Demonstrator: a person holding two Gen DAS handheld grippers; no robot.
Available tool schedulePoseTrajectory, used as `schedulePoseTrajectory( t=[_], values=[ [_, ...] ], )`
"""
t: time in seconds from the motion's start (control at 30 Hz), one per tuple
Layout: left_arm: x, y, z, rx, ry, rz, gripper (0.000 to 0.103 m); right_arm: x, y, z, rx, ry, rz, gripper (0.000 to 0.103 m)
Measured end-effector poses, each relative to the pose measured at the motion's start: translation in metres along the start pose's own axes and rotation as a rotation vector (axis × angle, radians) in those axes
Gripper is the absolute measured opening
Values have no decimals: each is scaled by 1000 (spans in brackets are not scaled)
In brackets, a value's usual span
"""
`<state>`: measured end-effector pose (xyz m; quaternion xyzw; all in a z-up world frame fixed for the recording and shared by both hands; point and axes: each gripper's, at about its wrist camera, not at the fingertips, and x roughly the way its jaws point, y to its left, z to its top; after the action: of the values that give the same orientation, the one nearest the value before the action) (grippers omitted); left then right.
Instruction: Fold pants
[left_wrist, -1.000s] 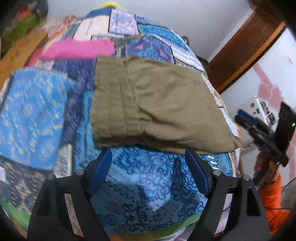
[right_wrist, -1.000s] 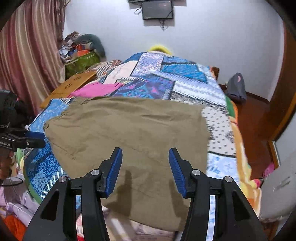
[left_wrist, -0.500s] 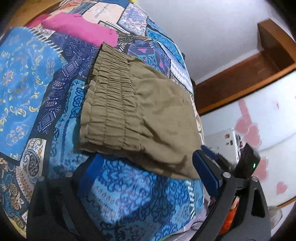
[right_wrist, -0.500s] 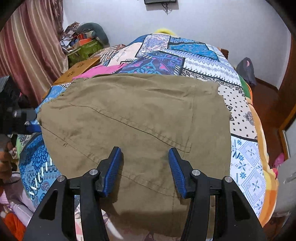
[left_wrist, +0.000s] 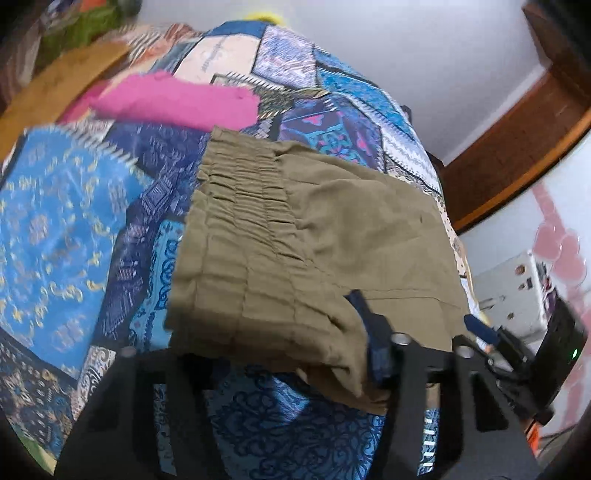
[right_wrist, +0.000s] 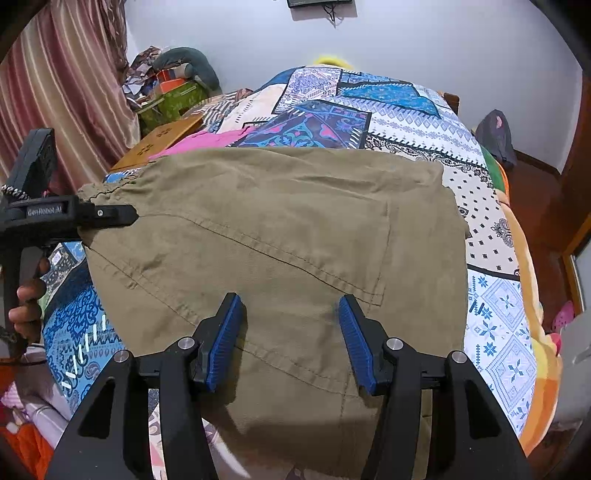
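Note:
Olive-brown pants (right_wrist: 280, 236) lie folded on the patchwork bed cover (right_wrist: 498, 306); the elastic waistband (left_wrist: 243, 192) shows in the left wrist view. My left gripper (left_wrist: 288, 354) is at the waistband's near corner, with cloth draped over its left finger, which is hidden; the right blue pad (left_wrist: 373, 343) shows beside the fold. It also shows in the right wrist view (right_wrist: 107, 216) at the pants' left edge. My right gripper (right_wrist: 291, 339) is open, low over the pants near the bed's front edge, holding nothing.
A pink garment (left_wrist: 173, 99) lies beyond the waistband. A cardboard box (right_wrist: 162, 142), a green bag and a curtain (right_wrist: 62, 92) stand at the left. A dark bag (right_wrist: 495, 136) sits on the floor at the right. A white appliance (left_wrist: 513, 291) stands beside the bed.
My left gripper has moved in onto the waistband corner, and cloth now covers its left finger. My right gripper has stayed low over the pants, open as before.

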<state>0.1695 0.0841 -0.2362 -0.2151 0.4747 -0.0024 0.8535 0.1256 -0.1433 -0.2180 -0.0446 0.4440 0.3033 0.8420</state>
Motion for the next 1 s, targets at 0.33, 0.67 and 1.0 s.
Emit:
schedulePoseTrajectory(
  t=[0.33, 0.67, 1.0],
  values=[
    [-41, -43, -10, 273, -188, 181, 32, -4, 17, 41, -9, -61, 2, 52],
    [-88, -62, -16, 380, -337, 235, 30, 42, 73, 47, -156, 54, 95, 53],
    [-99, -95, -16, 481, -384, 251, 29, 5, 49, 30, -71, -3, 85, 53]
  ],
)
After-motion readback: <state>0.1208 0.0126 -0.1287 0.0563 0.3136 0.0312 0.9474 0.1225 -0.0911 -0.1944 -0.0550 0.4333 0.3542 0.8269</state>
